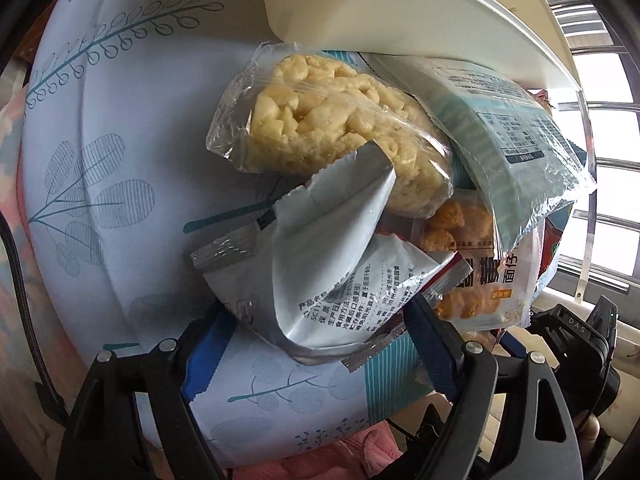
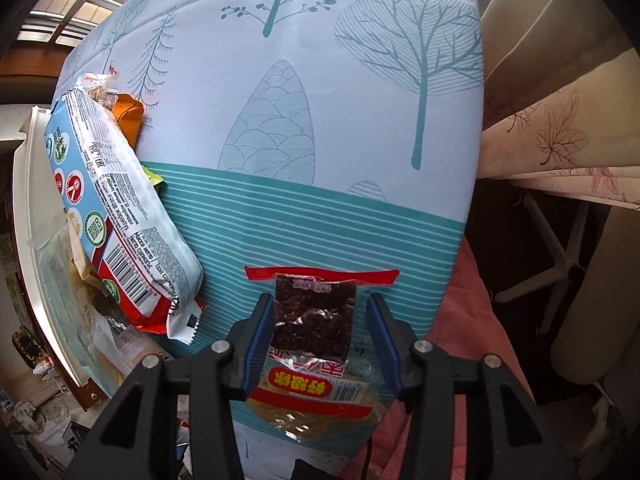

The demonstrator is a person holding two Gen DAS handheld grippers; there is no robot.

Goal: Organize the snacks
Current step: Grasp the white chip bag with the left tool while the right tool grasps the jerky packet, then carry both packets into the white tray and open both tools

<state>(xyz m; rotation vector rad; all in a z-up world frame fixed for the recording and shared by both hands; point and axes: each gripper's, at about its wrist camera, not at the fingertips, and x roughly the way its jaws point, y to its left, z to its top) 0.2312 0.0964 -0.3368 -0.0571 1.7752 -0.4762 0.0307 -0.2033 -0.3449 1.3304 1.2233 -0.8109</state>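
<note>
Snacks heaped at one edge of a tree-printed tablecloth (image 2: 320,100), half under a white tray (image 1: 360,8) tipped over them. Topmost in the left wrist view: a clear-wrapped pale puffed cake (image 1: 320,120), a crumpled silver packet (image 1: 320,272) with printed text, an orange-snack bag (image 1: 480,276) mostly buried beneath, and a pale blue-white wrapper (image 1: 512,128) slipping under the tray rim. Lower layers hidden; hard to count.

Left gripper (image 1: 320,344) pointing steeply down, blue pads spread wide on either side of the silver packet's lower end, left pad clear of it, right pad close to the foil seam, contact not clear.

Apart from the heap, near the cloth's front edge in the right wrist view: a red-sealed packet (image 2: 316,312) of dark crumbly squares, lying over a second red-labelled pack (image 2: 316,392) partly cut off by the fingers. Right gripper (image 2: 316,332) aimed downward, about half open; left pad against the packet's side, right pad a gap away. No grip yet.

Also there: a long blue-and-red biscuit pack (image 2: 116,216) resting on the heap beside the tray, an orange wrapper (image 2: 128,120) peeking behind.
</note>
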